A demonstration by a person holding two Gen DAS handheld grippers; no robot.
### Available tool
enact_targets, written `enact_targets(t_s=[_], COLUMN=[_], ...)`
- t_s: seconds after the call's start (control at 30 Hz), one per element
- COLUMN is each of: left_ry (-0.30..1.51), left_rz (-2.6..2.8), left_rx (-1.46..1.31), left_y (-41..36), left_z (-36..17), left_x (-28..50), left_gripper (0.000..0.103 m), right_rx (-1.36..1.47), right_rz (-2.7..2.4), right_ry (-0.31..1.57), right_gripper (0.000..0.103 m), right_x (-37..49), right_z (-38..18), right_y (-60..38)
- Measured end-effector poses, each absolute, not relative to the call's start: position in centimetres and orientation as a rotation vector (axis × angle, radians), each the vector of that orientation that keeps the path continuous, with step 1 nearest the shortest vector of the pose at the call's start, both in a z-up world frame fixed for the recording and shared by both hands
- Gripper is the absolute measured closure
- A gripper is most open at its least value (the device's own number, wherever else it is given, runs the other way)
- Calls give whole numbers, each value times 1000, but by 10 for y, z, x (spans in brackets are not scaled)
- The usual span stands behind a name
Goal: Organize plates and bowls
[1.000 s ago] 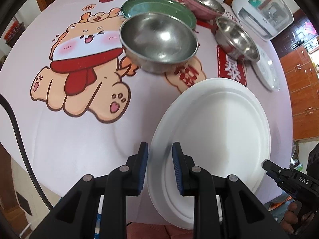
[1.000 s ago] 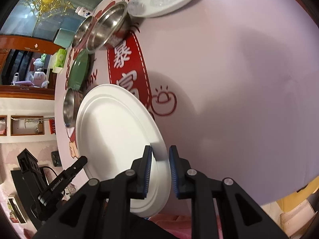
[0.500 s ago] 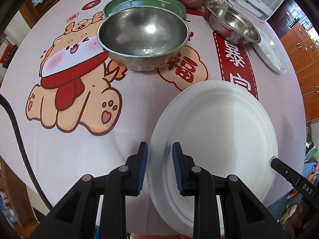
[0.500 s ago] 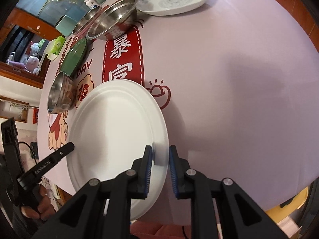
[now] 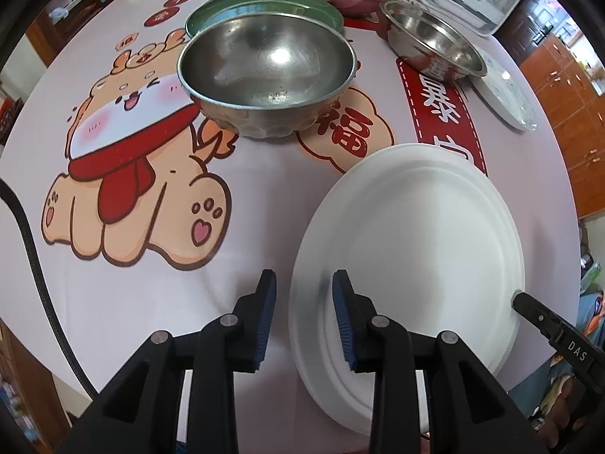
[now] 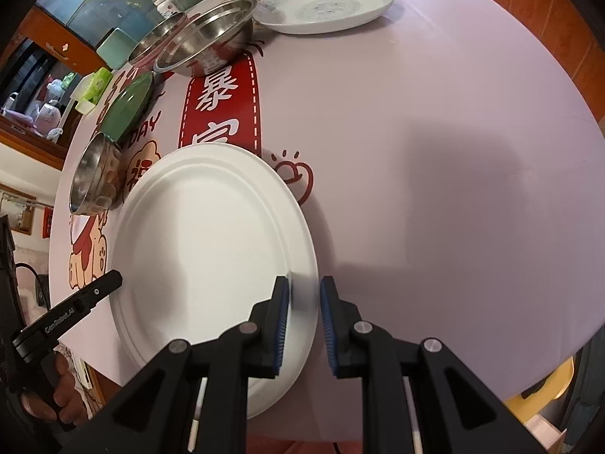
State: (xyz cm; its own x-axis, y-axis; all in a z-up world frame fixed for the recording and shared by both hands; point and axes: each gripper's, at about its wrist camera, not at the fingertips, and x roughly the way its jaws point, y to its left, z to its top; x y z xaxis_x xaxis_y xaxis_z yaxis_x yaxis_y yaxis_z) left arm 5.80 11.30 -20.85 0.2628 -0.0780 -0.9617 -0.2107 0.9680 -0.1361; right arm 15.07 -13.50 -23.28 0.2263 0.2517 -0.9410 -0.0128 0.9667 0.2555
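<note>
Your round table [image 5: 113,302], under its pale cartoon-dog cloth, is carrying everything; the white plate [image 5: 408,242] is lying flat at the near edge, in front of the big steel bowl [image 5: 266,75] that is sitting before the green plate [image 5: 264,3]; your right gripper [image 6: 304,295] is clamping the plate's right rim; your left gripper [image 5: 304,291] is straddling the left rim, its jaws having just been opening, pads off the plate.
</note>
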Motion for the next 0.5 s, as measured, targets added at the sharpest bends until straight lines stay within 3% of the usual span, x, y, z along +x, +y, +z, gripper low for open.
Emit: enact_targets(t_s=[0.2, 0.3, 0.5], left_ry=[1280, 1256, 1216], left_rz=[31, -2, -85], left_rx=[-239, -225, -226], left_y=[118, 119, 115], left_z=[-195, -182, -154], left_x=[49, 42, 31], left_gripper=[70, 55, 53], right_rx=[230, 251, 291], right_rz=[126, 106, 75], right_ry=[1267, 1235, 1180], right_gripper=[85, 77, 73], right_x=[134, 124, 98], right_z=[-219, -210, -194], right_y=[-136, -137, -139])
